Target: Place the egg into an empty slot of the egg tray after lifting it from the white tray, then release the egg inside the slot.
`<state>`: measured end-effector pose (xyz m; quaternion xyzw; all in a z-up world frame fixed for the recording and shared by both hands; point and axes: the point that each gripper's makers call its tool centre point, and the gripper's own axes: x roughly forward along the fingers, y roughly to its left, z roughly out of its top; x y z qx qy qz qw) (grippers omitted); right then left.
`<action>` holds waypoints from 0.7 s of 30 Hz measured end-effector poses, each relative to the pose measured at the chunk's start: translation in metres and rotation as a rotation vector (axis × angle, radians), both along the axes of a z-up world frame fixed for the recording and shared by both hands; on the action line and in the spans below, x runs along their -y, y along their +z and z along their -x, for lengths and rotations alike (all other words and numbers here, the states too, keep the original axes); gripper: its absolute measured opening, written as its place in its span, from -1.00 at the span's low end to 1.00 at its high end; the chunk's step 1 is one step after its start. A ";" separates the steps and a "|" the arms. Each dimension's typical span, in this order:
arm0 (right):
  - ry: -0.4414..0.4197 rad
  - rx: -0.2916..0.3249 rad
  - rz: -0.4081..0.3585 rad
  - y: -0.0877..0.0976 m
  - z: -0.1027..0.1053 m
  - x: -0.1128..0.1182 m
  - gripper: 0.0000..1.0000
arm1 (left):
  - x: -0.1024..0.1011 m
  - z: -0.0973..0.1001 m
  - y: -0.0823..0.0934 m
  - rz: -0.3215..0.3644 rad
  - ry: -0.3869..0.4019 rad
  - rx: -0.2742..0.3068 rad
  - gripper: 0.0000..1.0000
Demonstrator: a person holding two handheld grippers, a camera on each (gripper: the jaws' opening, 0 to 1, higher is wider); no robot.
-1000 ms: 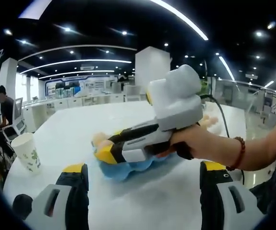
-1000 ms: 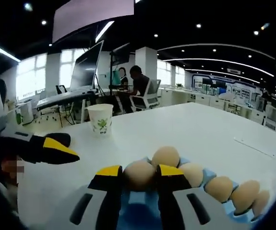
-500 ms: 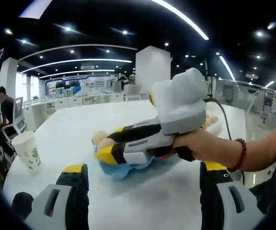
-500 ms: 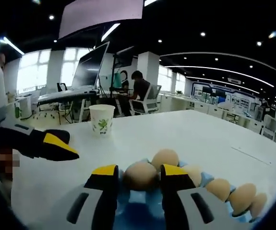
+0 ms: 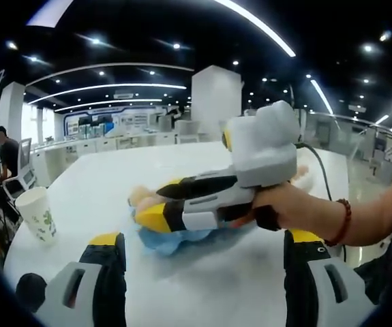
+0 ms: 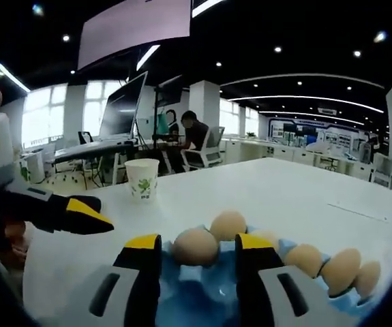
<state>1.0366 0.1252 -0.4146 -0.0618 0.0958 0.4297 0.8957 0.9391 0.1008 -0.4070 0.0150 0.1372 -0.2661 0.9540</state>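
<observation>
In the right gripper view, the right gripper stands over the near end of the blue egg tray, its yellow-tipped jaws spread to either side of an egg that sits in a slot of the tray; narrow gaps show between the egg and each jaw, so the jaws are apart and not pinching it. More eggs sit in the tray: one just behind, and a row running off to the right. The same view catches the left gripper's black and yellow jaw tips coming in from the left above the white table, a paper cup standing farther back, and a seated person at a desk beyond the table. The left gripper view looks from the side: its own jaws are wide apart with nothing between them, and across the table a hand holds the right gripper above the blue tray, hiding most of the eggs. The cup stands at the left there, well apart from the tray.
</observation>
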 end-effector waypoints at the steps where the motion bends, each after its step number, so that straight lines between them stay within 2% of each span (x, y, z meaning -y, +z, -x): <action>1: -0.003 -0.008 -0.007 0.000 0.000 0.002 -0.11 | 0.000 0.000 0.000 0.000 0.000 0.000 0.97; 8: -0.020 -0.022 -0.047 0.005 0.004 0.012 -0.10 | 0.001 0.001 0.002 -0.002 0.001 0.004 0.97; 14: -0.063 -0.030 -0.059 0.008 0.003 0.031 -0.10 | 0.004 0.001 0.002 -0.002 -0.002 0.006 0.97; 17: -0.105 -0.004 -0.041 0.009 -0.001 0.045 -0.10 | 0.006 0.002 0.003 -0.001 -0.005 0.008 0.97; 21: -0.129 -0.001 -0.044 0.010 -0.003 0.055 -0.12 | 0.009 0.002 0.002 -0.003 -0.010 0.009 0.97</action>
